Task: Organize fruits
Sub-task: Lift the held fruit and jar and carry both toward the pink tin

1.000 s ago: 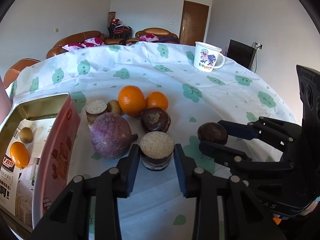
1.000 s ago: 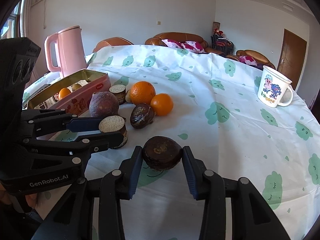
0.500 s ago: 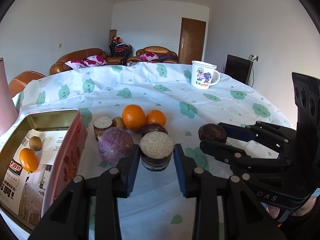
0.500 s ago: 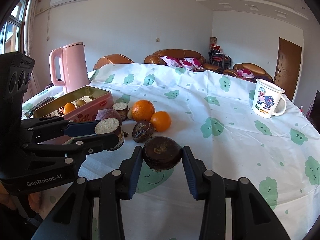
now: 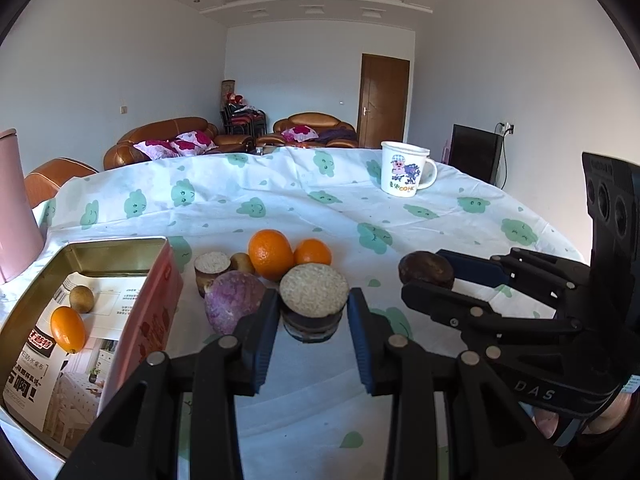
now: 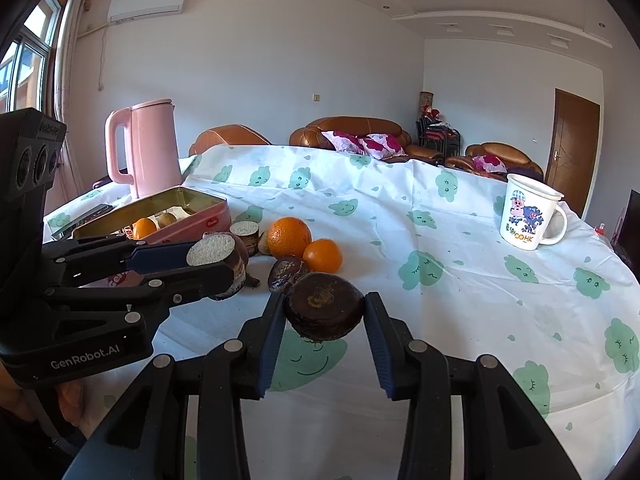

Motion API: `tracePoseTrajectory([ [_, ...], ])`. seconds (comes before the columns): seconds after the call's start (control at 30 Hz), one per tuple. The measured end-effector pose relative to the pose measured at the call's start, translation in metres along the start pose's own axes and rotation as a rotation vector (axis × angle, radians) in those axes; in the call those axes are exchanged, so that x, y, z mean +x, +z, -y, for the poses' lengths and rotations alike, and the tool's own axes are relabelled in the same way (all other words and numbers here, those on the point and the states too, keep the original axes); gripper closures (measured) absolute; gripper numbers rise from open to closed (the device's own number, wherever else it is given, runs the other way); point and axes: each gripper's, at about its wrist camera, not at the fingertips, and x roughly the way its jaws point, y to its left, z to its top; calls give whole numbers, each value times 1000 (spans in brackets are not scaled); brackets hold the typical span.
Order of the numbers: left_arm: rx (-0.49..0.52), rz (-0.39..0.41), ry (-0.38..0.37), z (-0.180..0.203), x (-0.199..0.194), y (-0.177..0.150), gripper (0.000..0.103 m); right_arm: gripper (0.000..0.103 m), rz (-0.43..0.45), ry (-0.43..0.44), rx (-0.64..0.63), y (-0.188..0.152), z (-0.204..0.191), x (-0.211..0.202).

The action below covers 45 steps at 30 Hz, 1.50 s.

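Both fruits look lifted clear of the surface (image 6: 460, 240), so I'd say the carrying step is in hand, with the drop into the tin (image 5: 132, 242) yet to come. The left tongs (image 5: 314, 312) are closed to about a fruit's width on a cut fruit (image 5: 313, 300), dark-skinned and stubby, its flat pale face grainy like coarse crumb. The right tongs (image 6: 324, 312) are pinched on a dark round fruit (image 6: 323, 306), dull brown, a little flattened, with a rough tan scar on its face.

The open tin sits ahead and to the left of the left tongs, thin metal with a gold inside, pink outside, and a printed paper lining. In it lie a glossy oval kumquat (image 5: 68, 329) and a small brown fruit (image 5: 81, 298).

Just beyond the left tongs wait a mottled purple fruit (image 5: 234, 300), two dimpled oranges (image 5: 271, 254), and another cut piece with a pale top (image 5: 212, 266). A wrinkled dark fruit (image 6: 287, 273) lies just ahead of the right tongs.

Next, I judge, each fruit must swing leftward over the tin's rim and be lowered before the tongs let go; the wall is thin and could tip if knocked. A pink kettle (image 6: 150, 148) stands behind the tin, and a cartoon mug (image 6: 528, 212) sits far right.
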Motion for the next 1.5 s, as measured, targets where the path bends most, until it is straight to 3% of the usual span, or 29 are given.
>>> tracePoseTrajectory([
  [0.83,24,130,53,7,-20,-3,67,61,159,7,-16,-5,-2,-23],
  [1.1,4,129,65,0,-28,-3,67,61,149,-21,-36,-1,-7,-23],
  [1.27,-41,126,99,-19,-39,0,67,61,158,27,-45,16,-18,-27],
  [1.5,-85,142,205,-50,-59,7,67,61,162,102,-92,46,-45,-23],
])
